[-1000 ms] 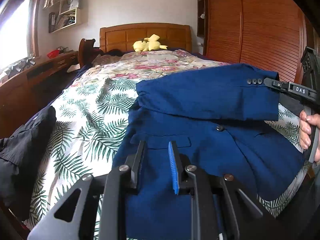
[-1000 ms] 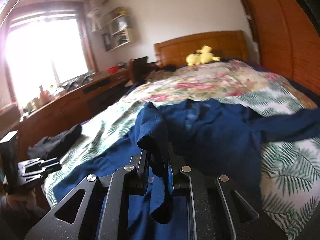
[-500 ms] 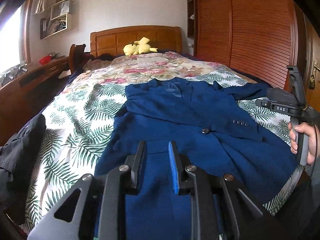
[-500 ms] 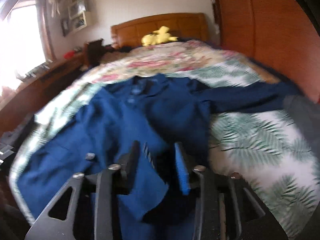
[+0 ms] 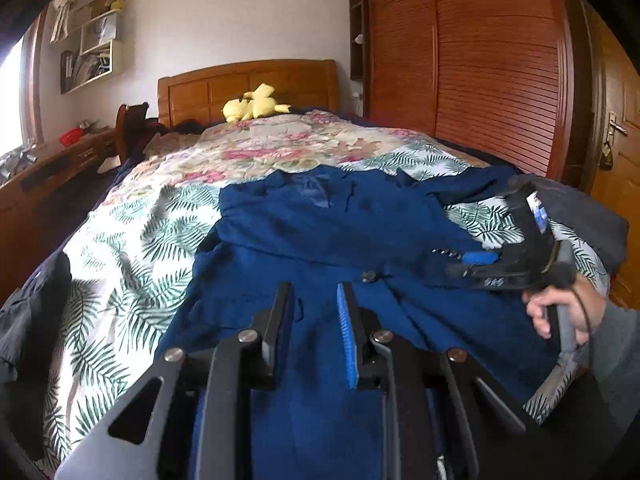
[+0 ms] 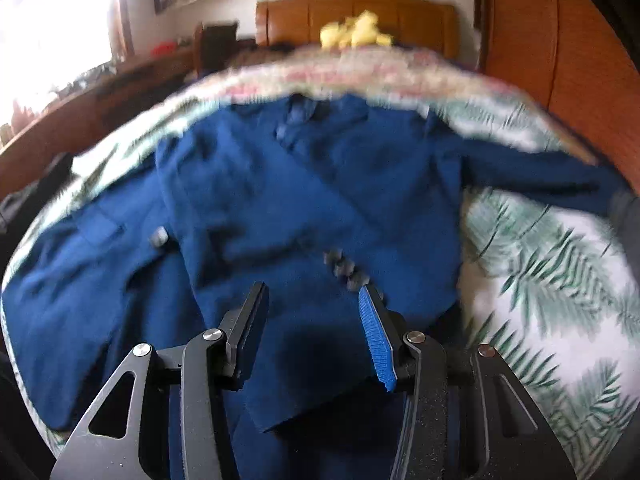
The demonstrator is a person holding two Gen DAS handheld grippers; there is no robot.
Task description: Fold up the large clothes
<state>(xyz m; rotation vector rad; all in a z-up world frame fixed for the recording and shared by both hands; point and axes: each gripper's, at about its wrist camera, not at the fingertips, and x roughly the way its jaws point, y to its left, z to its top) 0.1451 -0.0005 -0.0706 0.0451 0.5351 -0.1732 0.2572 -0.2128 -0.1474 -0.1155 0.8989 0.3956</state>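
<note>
A dark blue suit jacket [image 5: 320,240] lies face up on the leaf-print bedspread [image 5: 132,240], collar toward the headboard. One sleeve is folded across its front, cuff buttons [image 6: 344,268] showing; the other sleeve [image 6: 540,176] stretches out to the right. My left gripper [image 5: 314,304] hovers over the jacket's lower front, jaws a little apart with nothing between them. My right gripper [image 6: 312,304] is open and empty just above the folded cuff; it also shows in the left wrist view [image 5: 480,264], held by a hand.
A yellow plush toy [image 5: 252,108] sits by the wooden headboard [image 5: 248,84]. A dark garment [image 5: 32,312] lies at the bed's left edge. A wooden wardrobe [image 5: 480,68] stands to the right, a desk [image 5: 48,168] to the left.
My right gripper carried the sleeve across the jacket, laid it down and opened, letting it go. The left gripper stayed over the lower front.
</note>
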